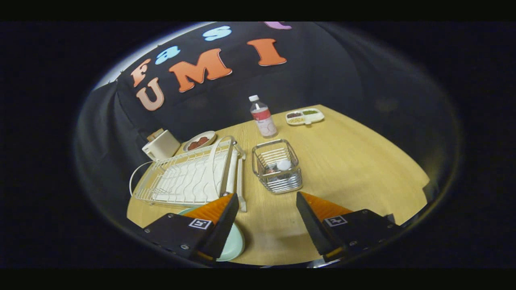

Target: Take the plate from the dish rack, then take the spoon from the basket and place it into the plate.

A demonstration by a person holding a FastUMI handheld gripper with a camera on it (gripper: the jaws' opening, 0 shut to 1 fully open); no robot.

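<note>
Jaws released, fingers spread wide with bare tabletop between them; gripper hovers above the near table edge, clasping nothing. Table: light wood, bearing all items. Rack: white wire, ahead of the left finger, no plate in its slots. Plate: pale green, flat on the table, partly hidden under the left finger, just beside the rack's near corner. Basket: wire, beyond the fingers, right of the rack; spoon inside, its white bowl showing among darker contents. Bottle: upright behind the basket. Box: white, behind the rack. Bowl: holds reddish pieces, beside the box. Tray: divided, at the far edge.
</note>
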